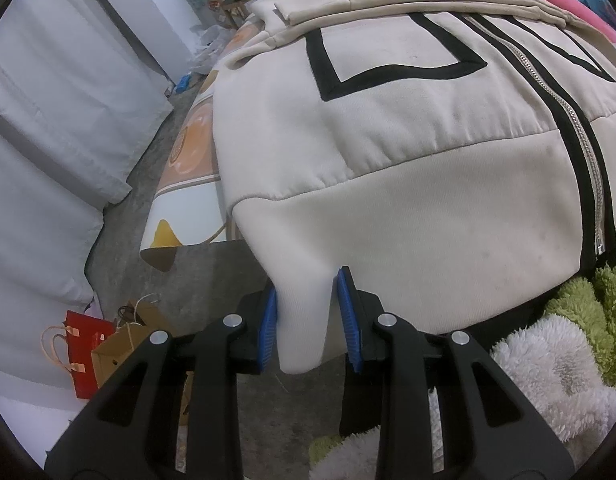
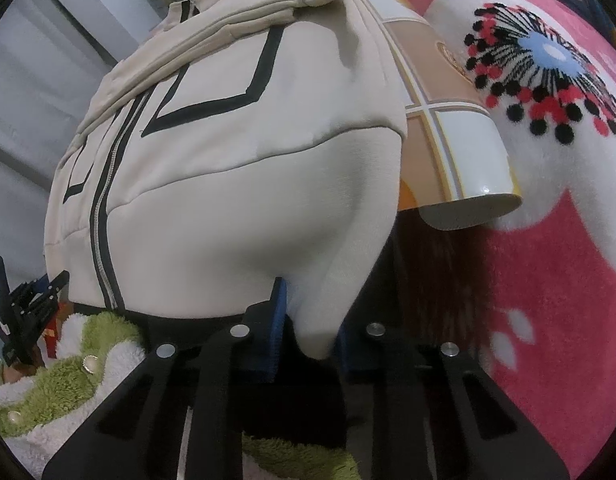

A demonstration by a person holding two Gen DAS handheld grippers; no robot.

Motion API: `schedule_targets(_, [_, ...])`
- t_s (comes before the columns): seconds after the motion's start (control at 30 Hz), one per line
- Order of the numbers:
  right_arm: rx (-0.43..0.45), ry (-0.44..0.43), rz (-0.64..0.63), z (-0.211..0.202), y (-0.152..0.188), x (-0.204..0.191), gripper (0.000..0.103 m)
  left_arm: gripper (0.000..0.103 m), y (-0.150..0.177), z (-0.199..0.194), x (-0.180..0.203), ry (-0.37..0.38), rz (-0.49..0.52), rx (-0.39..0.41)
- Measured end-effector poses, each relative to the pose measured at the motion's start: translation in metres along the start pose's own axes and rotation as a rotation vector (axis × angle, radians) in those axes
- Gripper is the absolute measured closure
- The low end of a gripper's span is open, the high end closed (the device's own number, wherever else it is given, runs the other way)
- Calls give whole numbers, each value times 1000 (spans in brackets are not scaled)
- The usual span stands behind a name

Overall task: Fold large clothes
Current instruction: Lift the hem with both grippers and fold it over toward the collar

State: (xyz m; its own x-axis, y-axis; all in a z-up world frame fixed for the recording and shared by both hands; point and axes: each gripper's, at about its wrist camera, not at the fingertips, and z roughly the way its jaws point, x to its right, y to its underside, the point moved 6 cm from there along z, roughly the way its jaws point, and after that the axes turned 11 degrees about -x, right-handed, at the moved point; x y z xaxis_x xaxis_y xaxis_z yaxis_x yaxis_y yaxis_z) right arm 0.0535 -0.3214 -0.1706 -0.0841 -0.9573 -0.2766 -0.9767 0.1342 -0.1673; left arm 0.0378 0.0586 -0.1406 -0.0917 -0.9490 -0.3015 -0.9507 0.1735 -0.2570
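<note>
Cream fleece jacket [image 1: 408, 128], thick and soft, is laid front-up on a patterned mat [image 1: 187, 152], zip [image 1: 576, 128] closed, sleeves seen folded across the far end near the collar. Ribbed hem band [image 1: 428, 240] hangs off the near edge. Near-left hem corner is pinched in the left gripper [image 1: 310, 320]: jaws narrowed, blue pads [image 1: 267, 328] against a bunched fold of the rib. Near-right hem corner is clamped in the right gripper [image 2: 308, 324], jaws drawn in tight on the fabric, which bulges above the pads. Handling is judged as: fairly heavy for cloth, limp, no stiffness, so sag between the two grips is expected; fleece should not slip on ribbed pads. Double-layer rib at the corners is judged the best hold; both layers should be caught, else the front panel peels away. Metal zip adds a stiff line down the middle, so a crosswise fold is favoured. Pink floral blanket [image 2: 548, 240] lies right, fluffy green-white fabric [image 1: 548, 360] near.
</note>
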Motion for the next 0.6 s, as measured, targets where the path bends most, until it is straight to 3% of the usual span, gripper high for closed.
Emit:
schedule_targets(0.33, [29,5,-17,-7,6,-1,92,76,6,-2,-5,3,-10,8])
schedule_targets(0.5, [59,-10,-21,-22,11,-3,96,94,9,-15,-8,25,-18,45])
schedule_targets(0.6, [98,-19,-35,-40,13,-5,97,97,9,-33,-15,107,-35,99])
